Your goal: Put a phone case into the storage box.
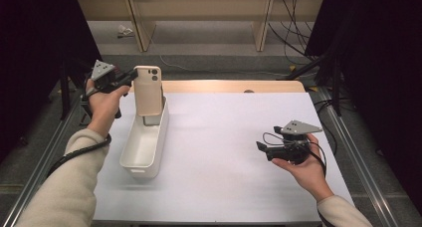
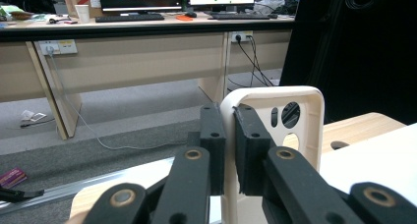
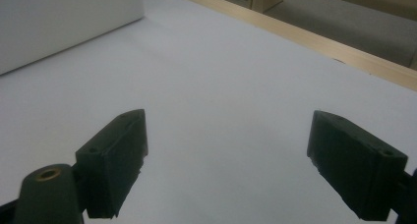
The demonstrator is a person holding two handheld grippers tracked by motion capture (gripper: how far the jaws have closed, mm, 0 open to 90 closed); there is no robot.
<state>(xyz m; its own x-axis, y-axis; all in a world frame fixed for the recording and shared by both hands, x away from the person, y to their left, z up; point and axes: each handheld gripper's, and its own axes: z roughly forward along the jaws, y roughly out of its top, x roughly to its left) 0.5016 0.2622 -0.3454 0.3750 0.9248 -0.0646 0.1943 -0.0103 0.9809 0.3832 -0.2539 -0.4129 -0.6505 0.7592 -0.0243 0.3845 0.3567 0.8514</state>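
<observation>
Left claw (image 2: 228, 145): pads clamped on one side edge of the beige phone case (image 1: 148, 95), near its top; case held upright, its lower end inside the white bin (image 1: 144, 147)
Right claw (image 3: 228, 170): jaws wide apart, gripping nothing; low over the bare white worktop (image 1: 224, 137), well apart from the bin
Bin: at the worktop's left side
</observation>
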